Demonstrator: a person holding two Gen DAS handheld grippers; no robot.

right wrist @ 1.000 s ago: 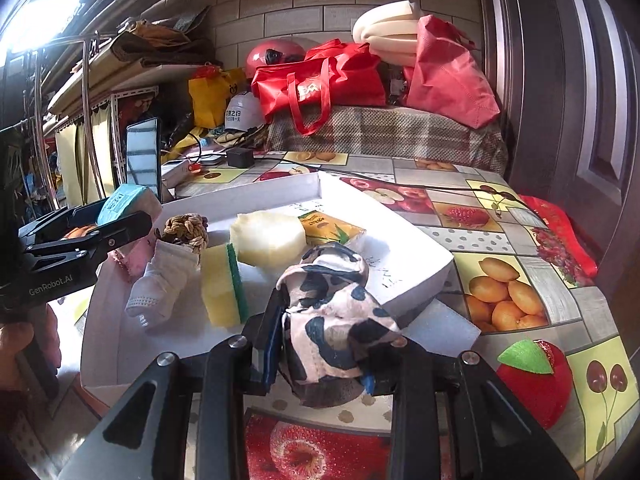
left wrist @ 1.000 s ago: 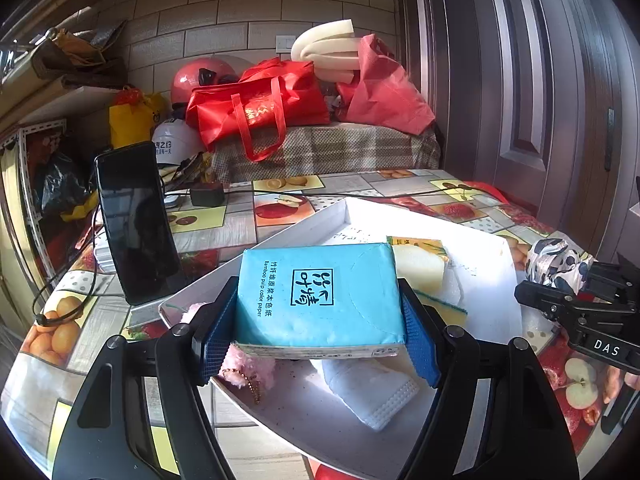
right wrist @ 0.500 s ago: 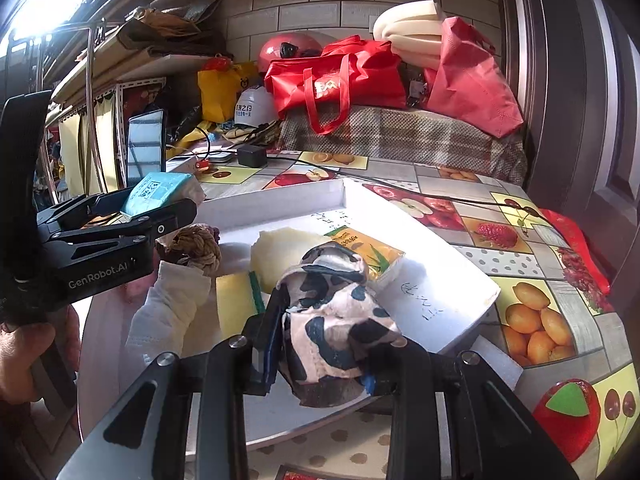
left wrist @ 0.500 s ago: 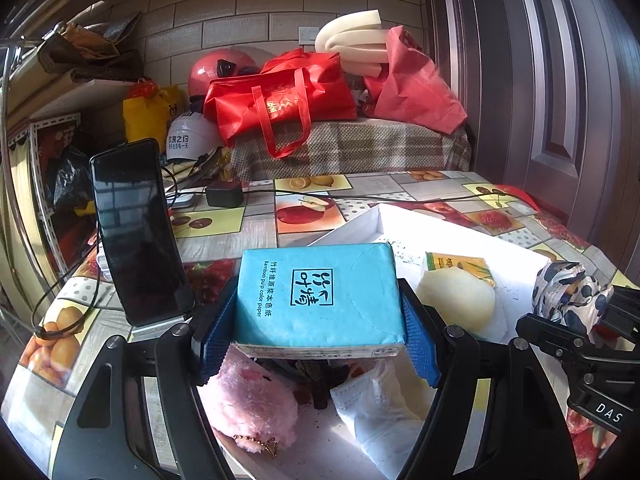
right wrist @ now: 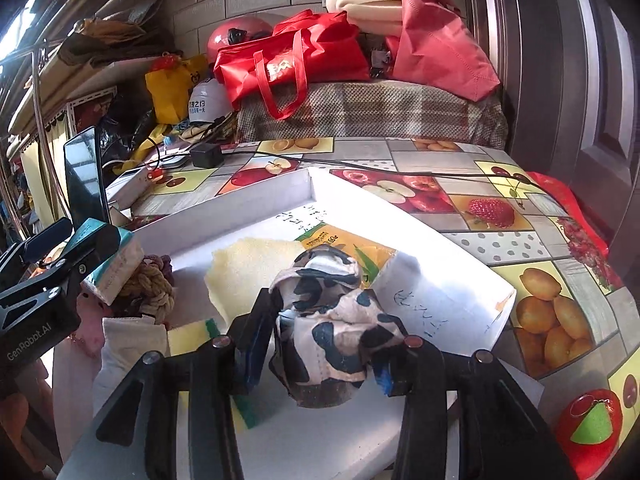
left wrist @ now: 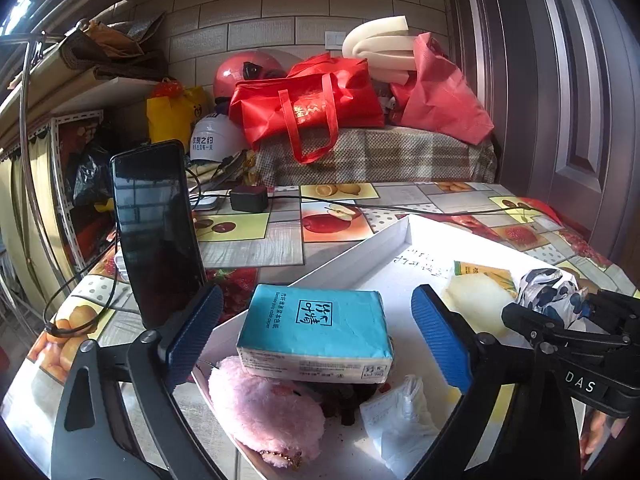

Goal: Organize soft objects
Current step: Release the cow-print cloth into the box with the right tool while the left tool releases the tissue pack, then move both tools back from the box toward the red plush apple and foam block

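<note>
Left wrist view: the left gripper (left wrist: 316,332) stands wide and its jaws are opening, blue pads clear of the teal tissue pack (left wrist: 316,330), which lies between them on top of a pink plush toy (left wrist: 266,410) and a dark knotted thing at the near left corner of the white tray (left wrist: 360,246). A white sock (left wrist: 400,424) lies beside them, a pale sponge (left wrist: 476,300) farther right. An upright phone (left wrist: 158,232) stands on the bench (left wrist: 248,244) by the tray's left edge. Right wrist view: the right gripper (right wrist: 320,348) has its jaws opening around the black-and-white patterned cloth (right wrist: 332,320); the cloth sits between them over the tray's near right part, and contact is hard to judge. A yellow-green sponge (right wrist: 188,336), a knotted rope (right wrist: 154,284) and a yellow packet (right wrist: 340,240) already lie in the tray. The sorting looks nearly done: both last items are being let go, and only tidying seems left.
</note>
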